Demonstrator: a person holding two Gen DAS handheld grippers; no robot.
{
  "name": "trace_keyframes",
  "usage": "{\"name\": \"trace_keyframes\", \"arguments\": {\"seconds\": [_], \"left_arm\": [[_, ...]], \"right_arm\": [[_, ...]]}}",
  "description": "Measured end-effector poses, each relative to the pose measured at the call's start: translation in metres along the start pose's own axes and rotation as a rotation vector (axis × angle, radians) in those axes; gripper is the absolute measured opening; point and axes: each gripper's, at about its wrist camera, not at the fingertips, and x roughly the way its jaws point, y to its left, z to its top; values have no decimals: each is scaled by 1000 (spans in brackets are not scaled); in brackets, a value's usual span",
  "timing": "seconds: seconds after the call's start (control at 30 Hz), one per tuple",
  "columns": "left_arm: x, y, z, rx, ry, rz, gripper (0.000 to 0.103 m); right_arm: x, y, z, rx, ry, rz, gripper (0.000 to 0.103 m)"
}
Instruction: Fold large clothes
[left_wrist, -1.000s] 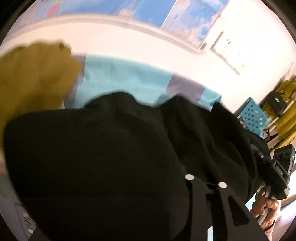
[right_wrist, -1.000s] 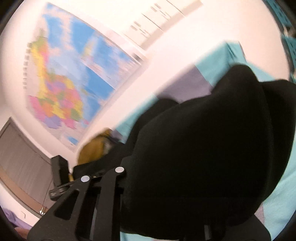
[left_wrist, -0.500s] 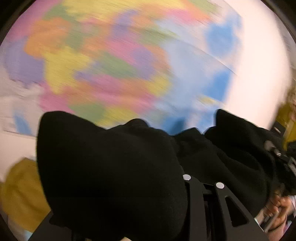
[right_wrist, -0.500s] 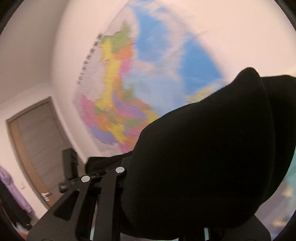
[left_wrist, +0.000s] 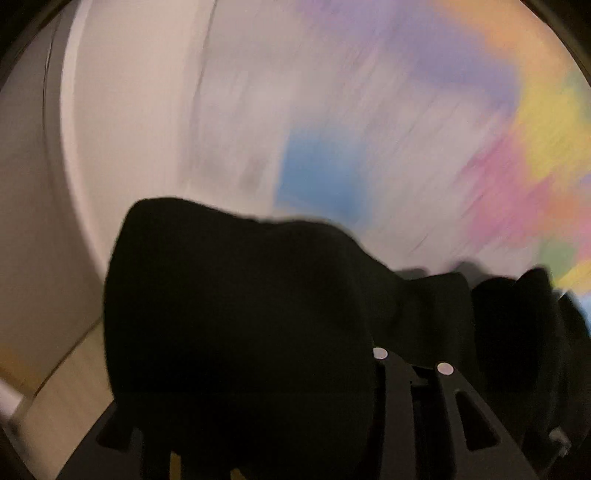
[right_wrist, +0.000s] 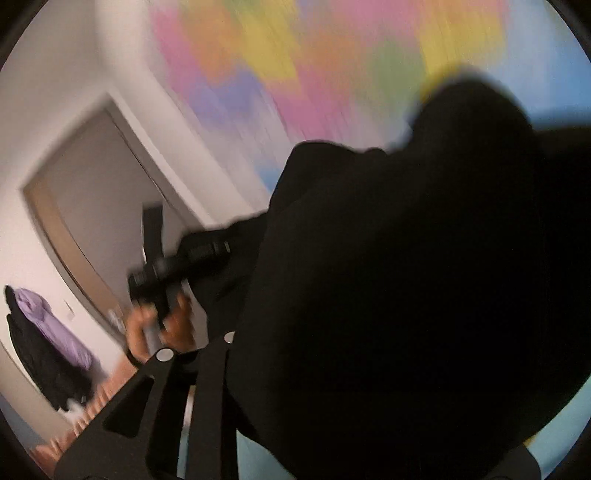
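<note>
A large black garment (left_wrist: 240, 314) is bunched up in the air between both grippers. In the left wrist view it drapes over my left gripper (left_wrist: 266, 365) and hides one finger; the other finger (left_wrist: 413, 387) shows bare. The jaws are opening a little, with cloth still between them. In the right wrist view the same black garment (right_wrist: 406, 277) covers most of my right gripper (right_wrist: 325, 350), whose jaws are also opening with cloth still caught between them. There the left gripper's body (right_wrist: 173, 266) shows at mid left, held by a hand (right_wrist: 159, 328). Both views are motion-blurred.
A coloured wall map (left_wrist: 480, 129) fills the background, blurred. A brown door (right_wrist: 92, 206) stands at left, with purple and black clothes (right_wrist: 55, 332) hanging beside it. A strip of teal sheet (right_wrist: 258, 454) shows below the garment. Pale wood surface (left_wrist: 55, 387) lies at lower left.
Both grippers have swung fast upward and sideways with the black garment. The teal sheet and the mustard cloth left the left view; wall map and door now fill the background.
</note>
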Motion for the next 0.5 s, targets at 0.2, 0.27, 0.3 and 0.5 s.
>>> {"name": "trace_keyframes", "arguments": {"seconds": [0.2,0.27,0.3,0.5], "left_arm": [[15,29,-38,-20,1,-1,56],[7,31,-39,-13,-17,-2,57],[2,30,-39,-8,-27,12,61],[-48,43,-49,20,-142,96,79]], "right_arm": [[-41,-7,-17,-8,-10,-1,55],[-62,-6,-15,-20,-29,-53,57],[-73,-8,-15,-12,-42,-64,58],[-111,-6,-11,-41,-151,-283,68]]}}
